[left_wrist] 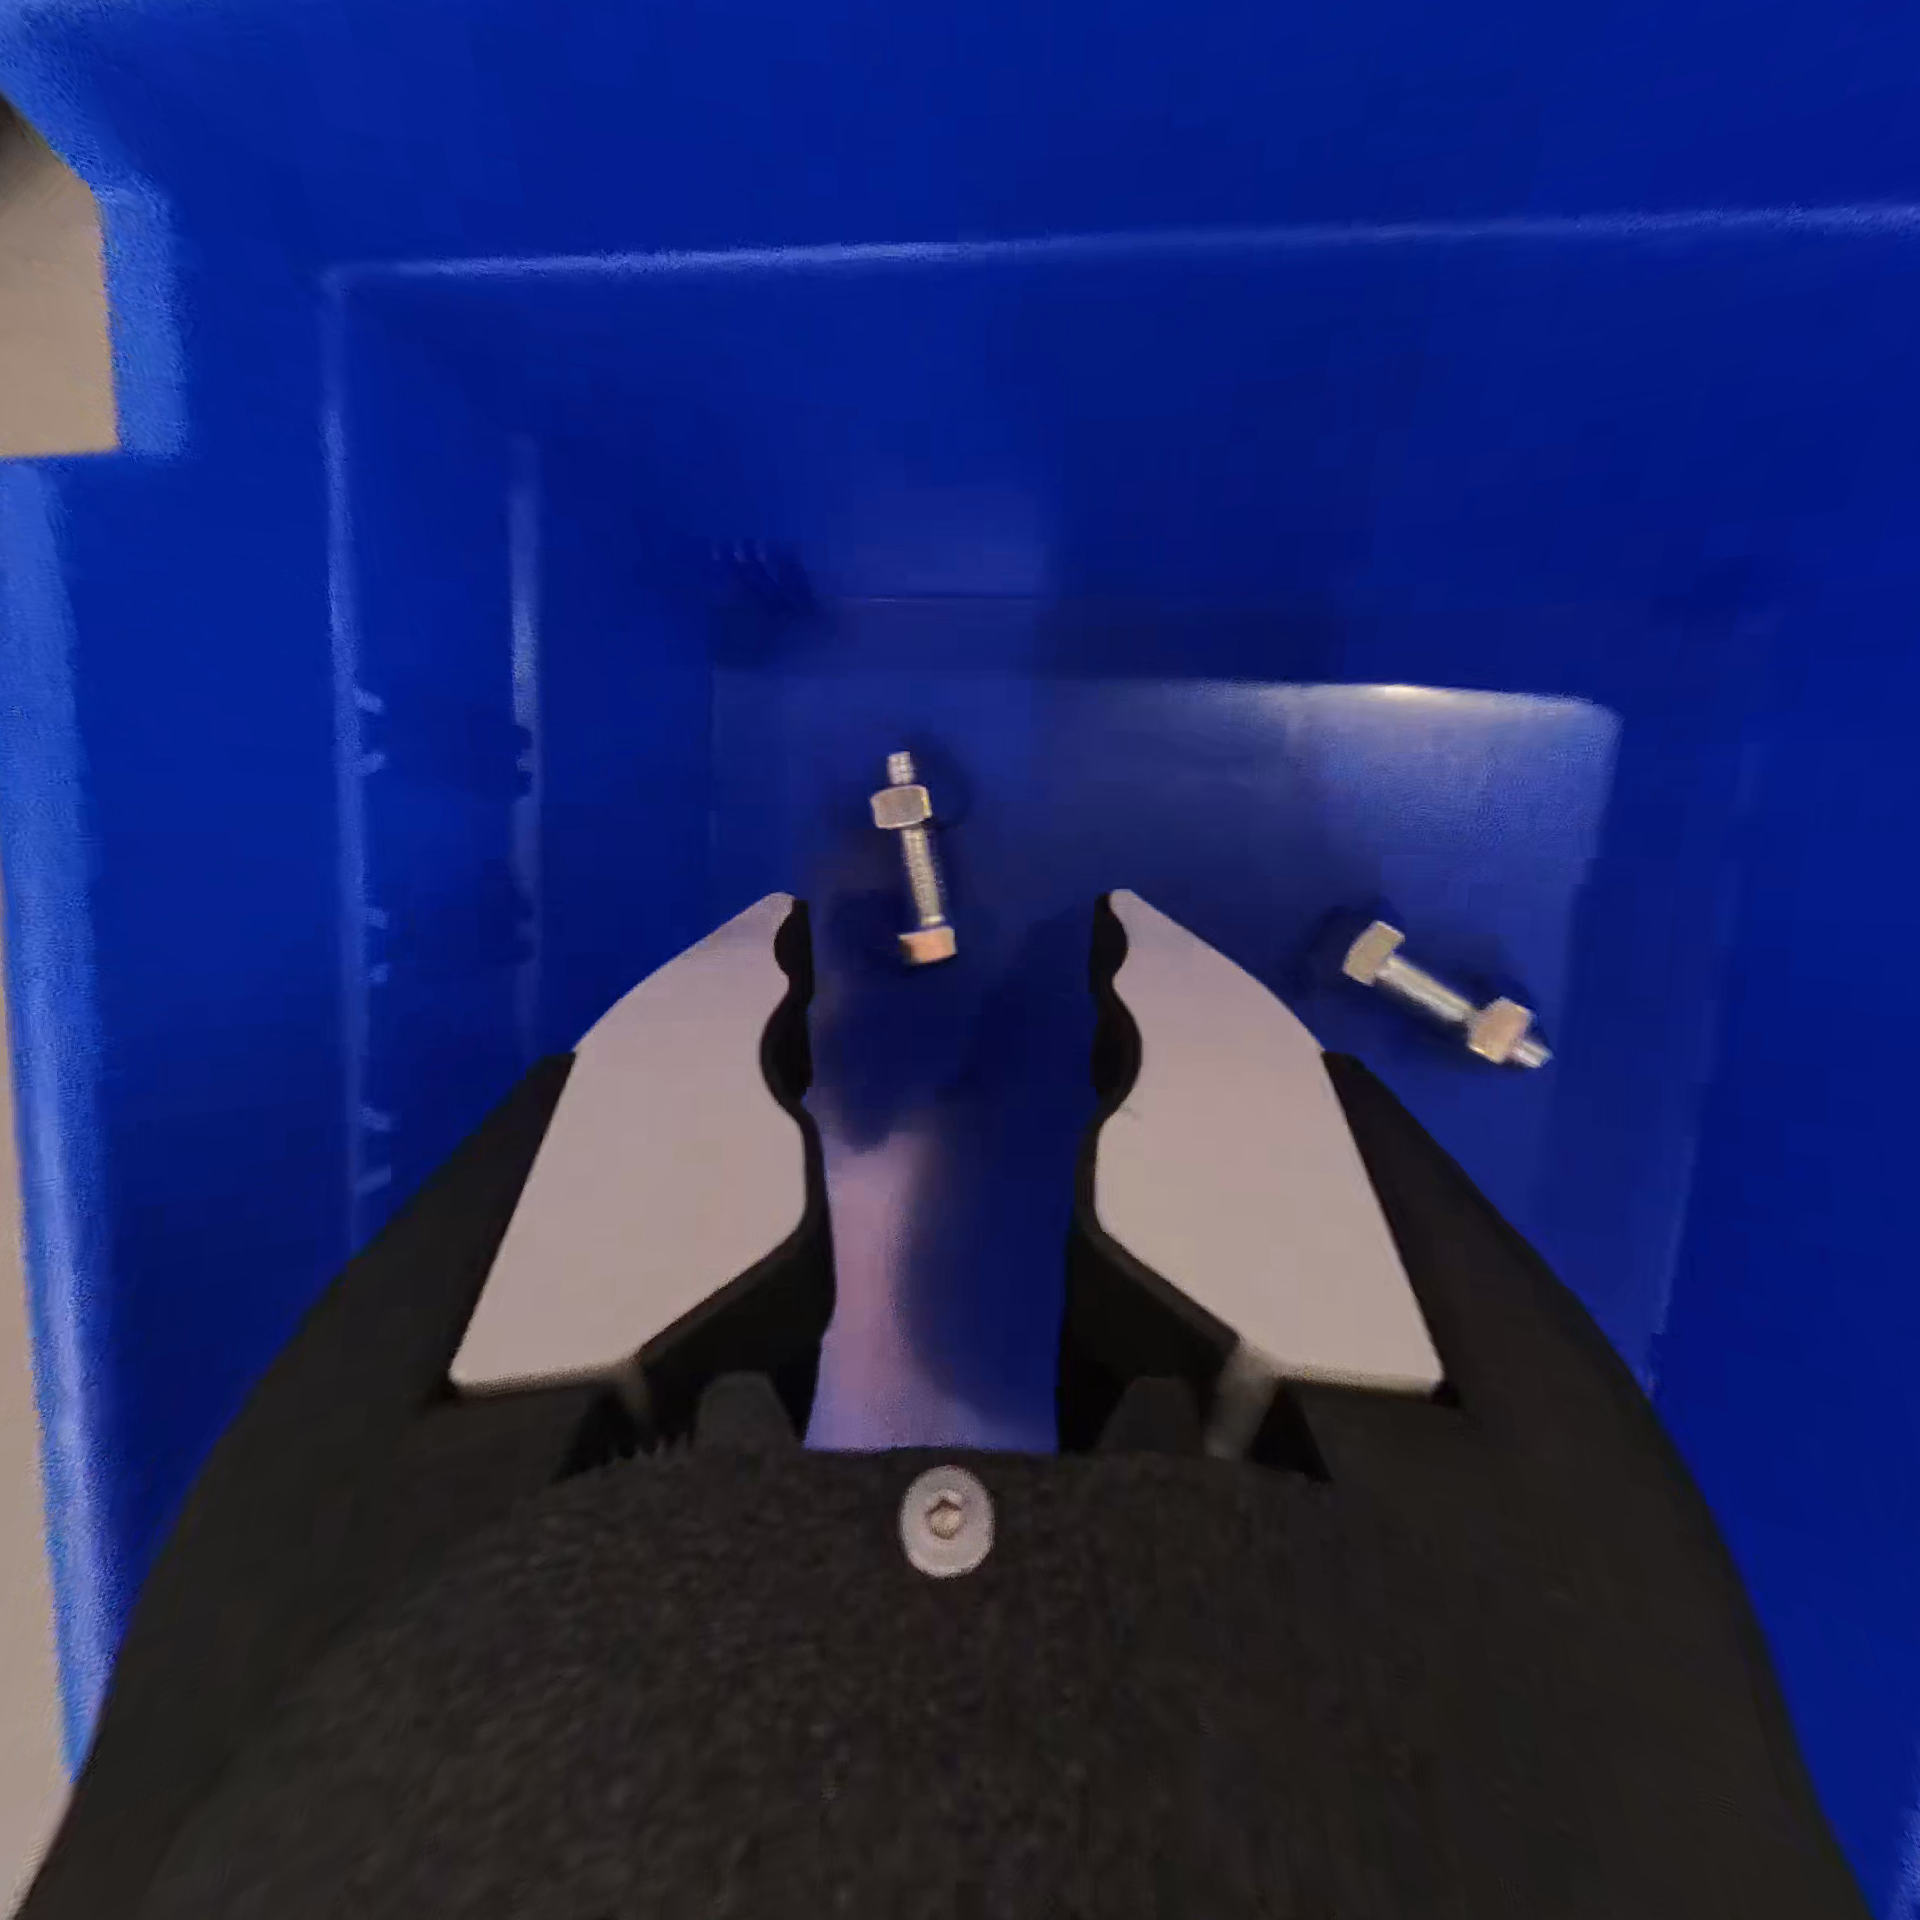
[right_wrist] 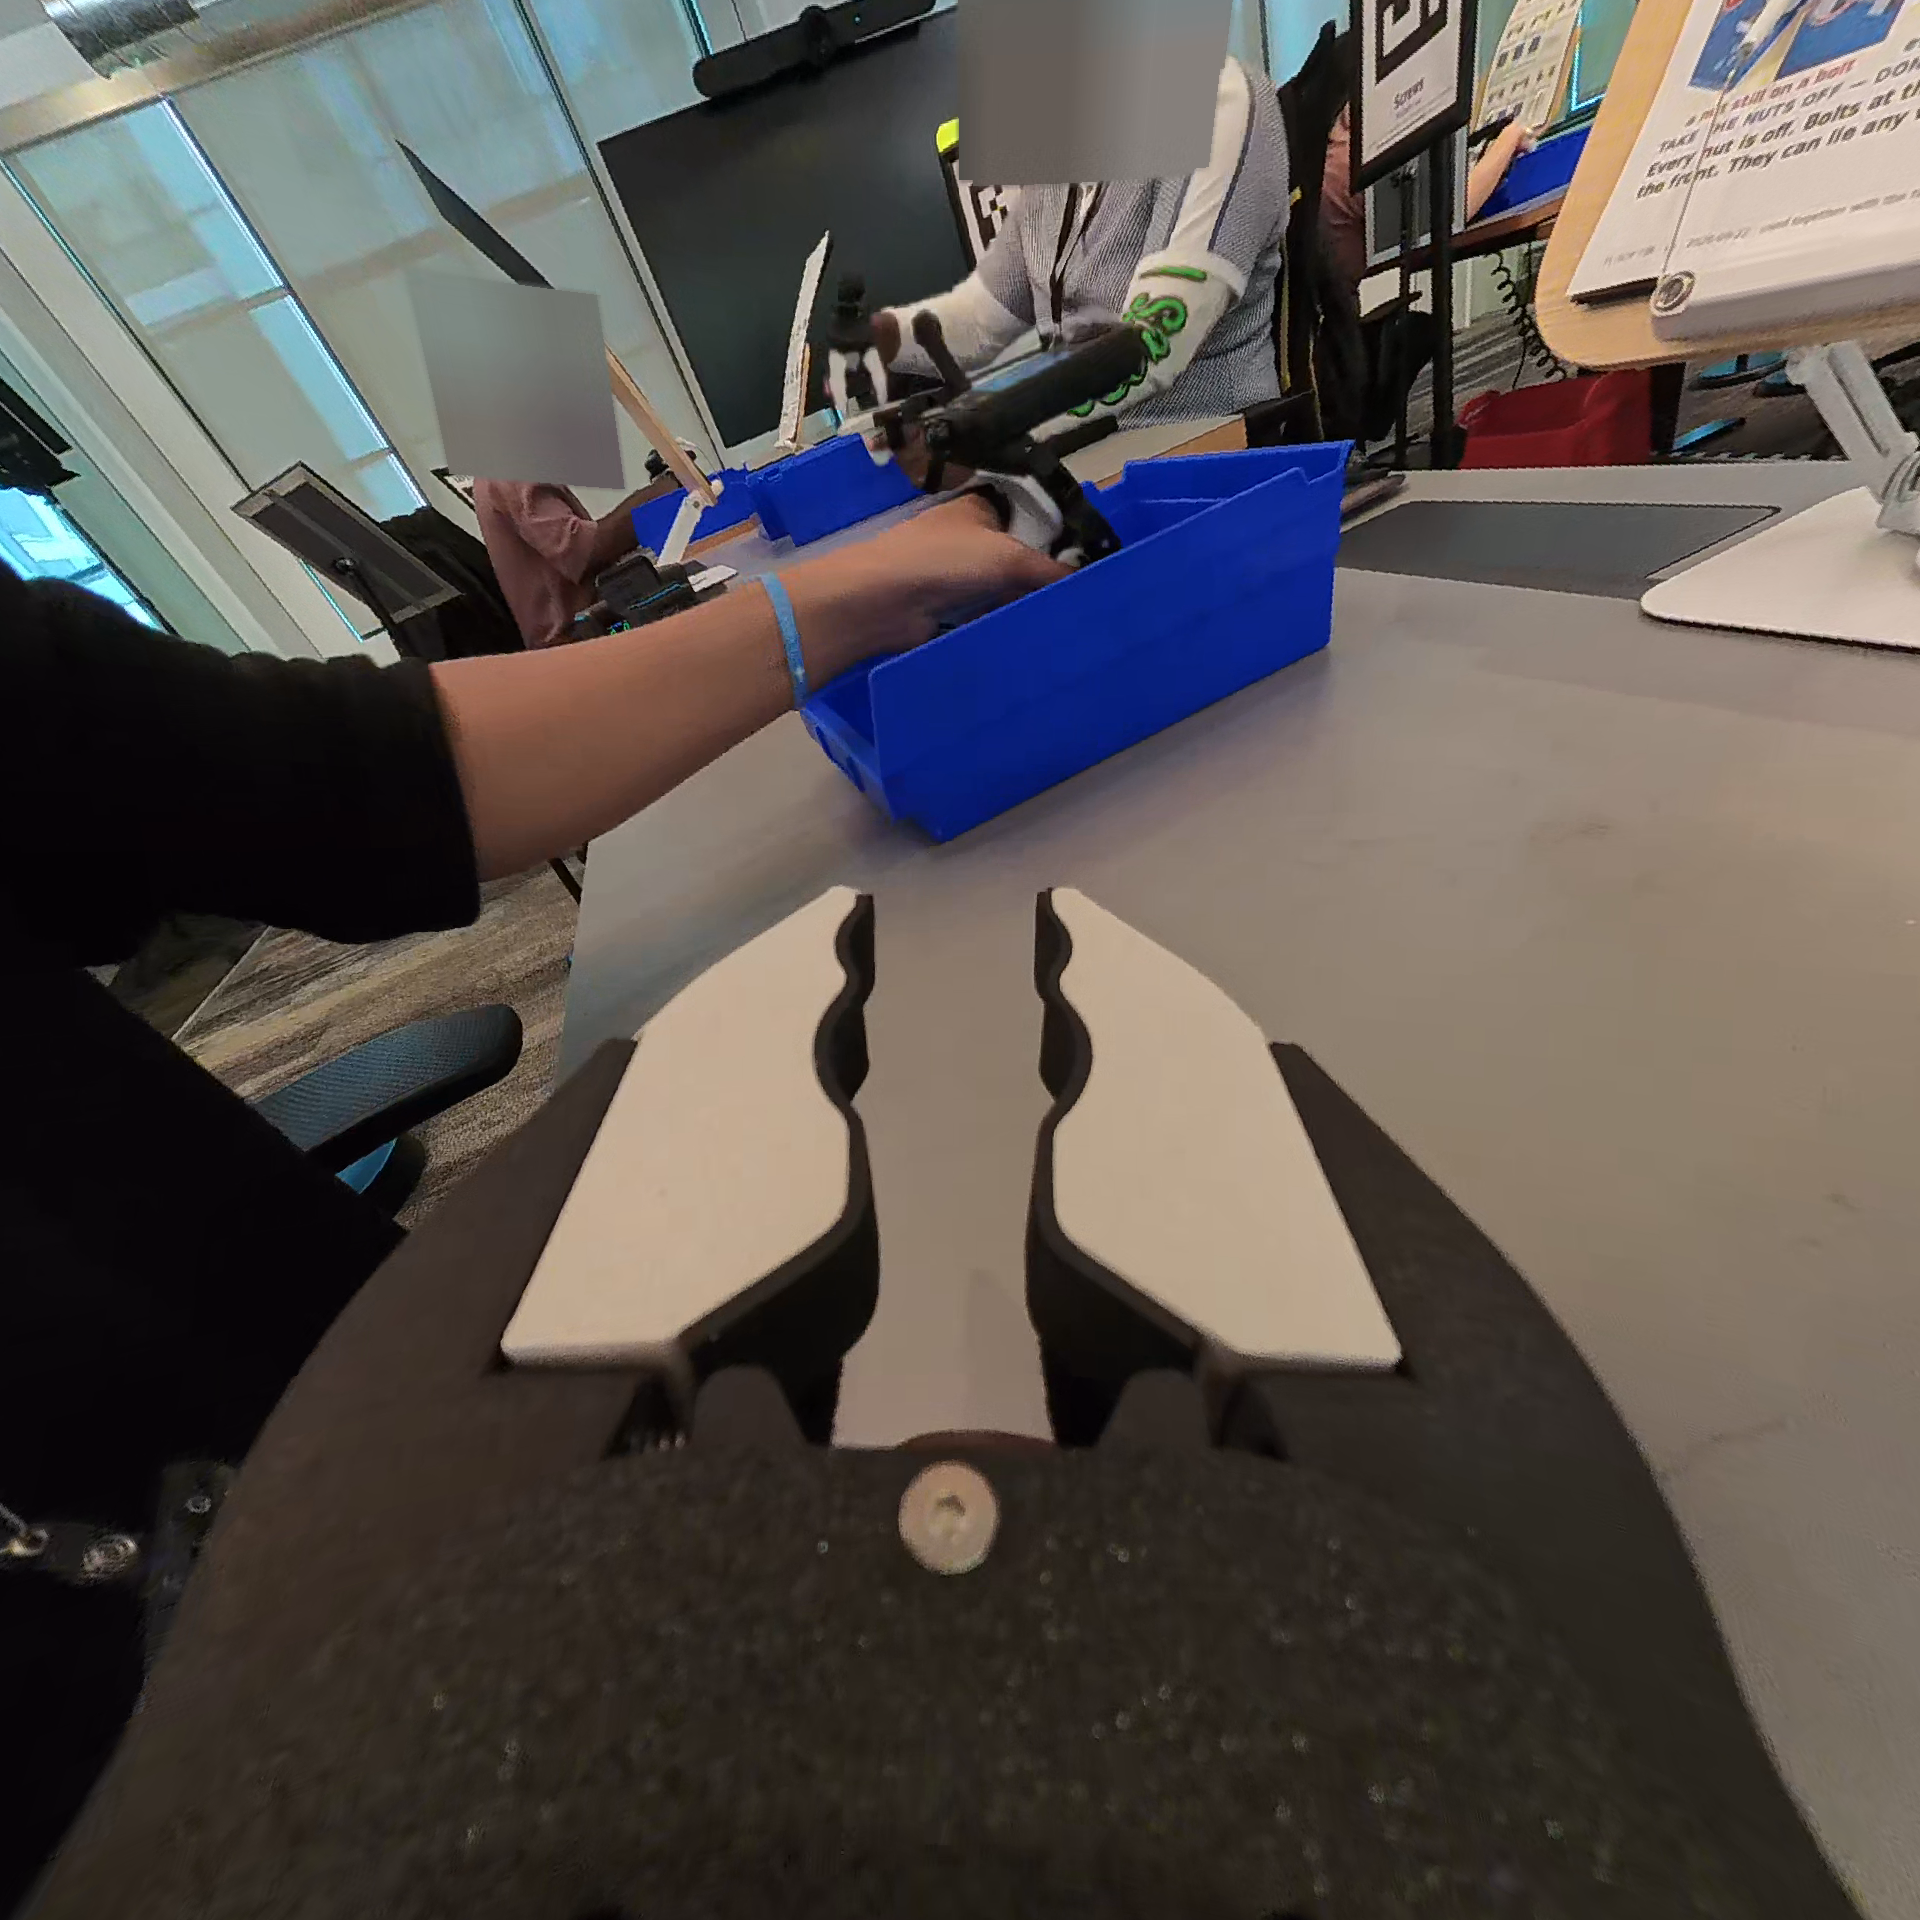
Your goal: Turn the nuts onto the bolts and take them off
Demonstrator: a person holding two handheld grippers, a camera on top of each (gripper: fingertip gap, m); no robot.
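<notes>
Left wrist view: my left gripper [left_wrist: 945, 914] is open w/ nothing held, inside the blue bin [left_wrist: 1143, 416]; one nutted bolt [left_wrist: 914, 862] lies just past its tips, another bolt [left_wrist: 1444, 992] to the right nr the wall. My right gripper [right_wrist: 954, 914] hangs open, empty, over bare grey table [right_wrist: 1558, 935], well short of the bin's edge.

Ahead of my left gripper [left_wrist: 945, 914], whose fingers are pale grey on black, the bin [left_wrist: 1143, 436] is solid blue with two silver bolts [left_wrist: 914, 862] and silver nuts [left_wrist: 902, 807] inside. Beyond my right gripper [right_wrist: 954, 914] I see a plain grey table [right_wrist: 1455, 883], a black sleeve [right_wrist: 208, 748] and a light blue wristband [right_wrist: 784, 639].
</notes>
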